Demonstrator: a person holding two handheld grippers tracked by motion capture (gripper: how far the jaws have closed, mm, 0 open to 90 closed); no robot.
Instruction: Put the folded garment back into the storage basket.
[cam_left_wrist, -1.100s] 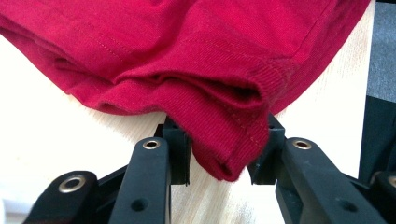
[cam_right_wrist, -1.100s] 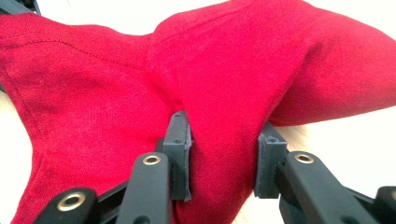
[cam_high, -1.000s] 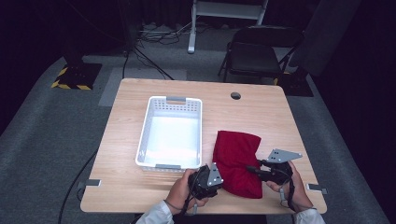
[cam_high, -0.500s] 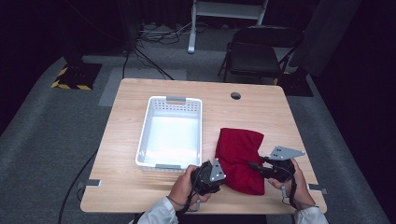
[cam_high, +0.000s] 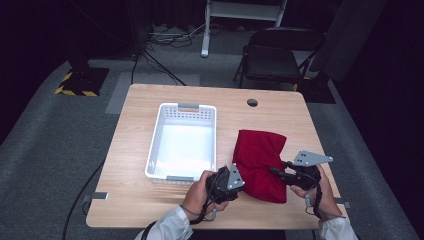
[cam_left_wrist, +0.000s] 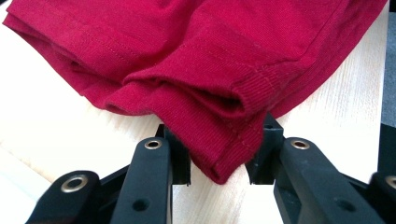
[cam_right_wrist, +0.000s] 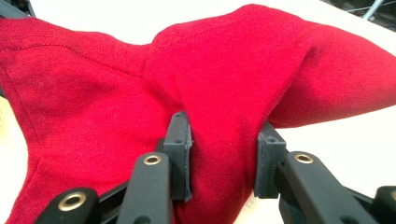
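Note:
A red cloth (cam_high: 260, 160) lies folded on the wooden table (cam_high: 280, 110), to the right of a white basket (cam_high: 155, 150). My left gripper (cam_high: 240, 182) is at the cloth's near left corner. In the left gripper view its jaws (cam_left_wrist: 219, 156) are shut on a folded hem of the red cloth (cam_left_wrist: 210, 70). My right gripper (cam_high: 274, 171) is at the cloth's near right edge. In the right gripper view it (cam_right_wrist: 223, 154) pinches a raised ridge of the red cloth (cam_right_wrist: 233, 70) between its pads.
The white basket stands empty at mid-table, its long side running away from me. A round cable hole (cam_high: 252, 102) sits near the table's far edge. A black chair (cam_high: 272, 60) stands on the floor beyond the table.
Both hands have edged slightly forward against the cloth's near edge, and that edge now bunches between the jaws. The basket has not moved.

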